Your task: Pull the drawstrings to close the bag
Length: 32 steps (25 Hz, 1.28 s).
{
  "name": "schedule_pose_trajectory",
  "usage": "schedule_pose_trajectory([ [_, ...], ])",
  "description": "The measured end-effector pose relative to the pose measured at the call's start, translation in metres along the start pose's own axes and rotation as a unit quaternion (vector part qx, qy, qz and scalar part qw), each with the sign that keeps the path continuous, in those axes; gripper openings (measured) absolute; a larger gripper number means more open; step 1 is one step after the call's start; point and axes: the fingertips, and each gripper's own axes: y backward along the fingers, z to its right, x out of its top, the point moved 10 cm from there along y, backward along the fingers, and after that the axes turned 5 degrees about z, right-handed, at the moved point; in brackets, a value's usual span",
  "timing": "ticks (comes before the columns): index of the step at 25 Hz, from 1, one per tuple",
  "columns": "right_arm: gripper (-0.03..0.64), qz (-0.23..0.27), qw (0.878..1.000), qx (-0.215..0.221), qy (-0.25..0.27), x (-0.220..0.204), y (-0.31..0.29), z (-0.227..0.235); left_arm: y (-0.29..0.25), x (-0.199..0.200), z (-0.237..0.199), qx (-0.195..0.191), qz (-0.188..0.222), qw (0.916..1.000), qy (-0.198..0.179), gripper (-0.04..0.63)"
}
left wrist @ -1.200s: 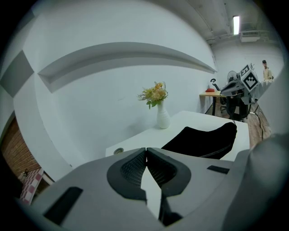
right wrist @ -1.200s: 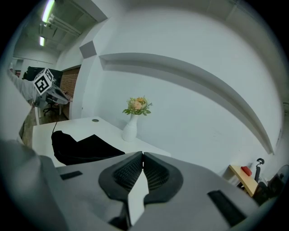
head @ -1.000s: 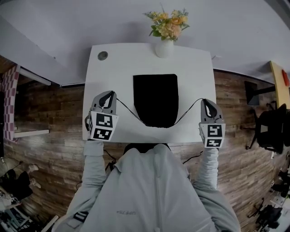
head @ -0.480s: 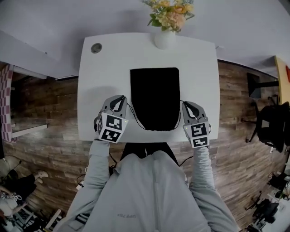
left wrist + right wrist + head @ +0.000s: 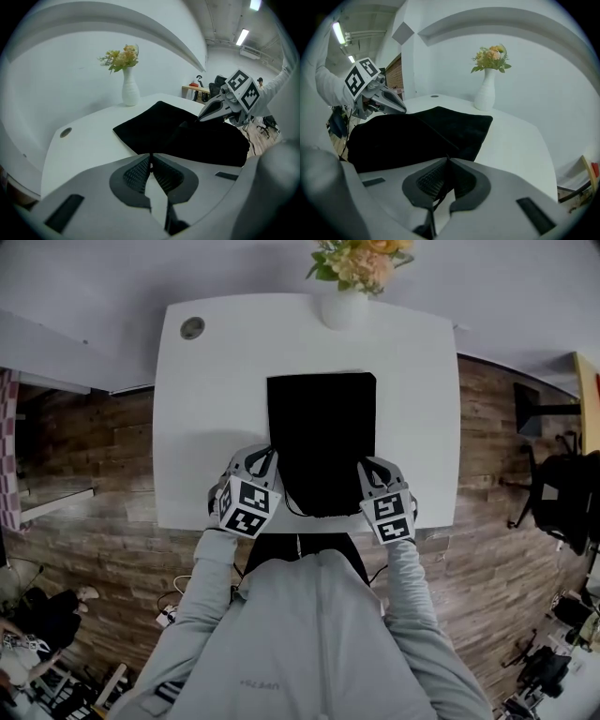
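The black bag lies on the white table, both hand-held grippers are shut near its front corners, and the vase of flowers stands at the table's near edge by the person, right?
Not quite. The vase stands at the far edge of the table, beyond the bag, away from the person, as the head view shows. The rest holds.

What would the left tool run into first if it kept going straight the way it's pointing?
The bag. The left tool, shut on a drawstring, points down at its near edge, apparently just ahead; depth is unclear.
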Motion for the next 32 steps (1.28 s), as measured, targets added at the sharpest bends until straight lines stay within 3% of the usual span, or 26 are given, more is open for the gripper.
schedule_pose_trajectory([
  [12,0.035,0.020,0.999,-0.016,-0.022,0.002,0.013,-0.002,0.009,-0.005,0.002,0.013,0.017,0.9998,0.005,0.029],
  [15,0.079,0.035,0.998,-0.023,-0.039,0.006,0.024,0.001,0.016,0.000,0.000,0.020,0.025,0.9995,0.006,0.062],
  [19,0.088,0.068,0.995,-0.040,-0.062,0.015,0.042,0.006,0.026,0.007,-0.002,0.028,0.036,0.9990,0.002,0.126],
  [32,0.098,0.184,0.979,-0.071,-0.050,0.071,0.093,0.030,0.074,0.064,-0.014,0.082,0.122,0.9889,-0.022,0.129],
])
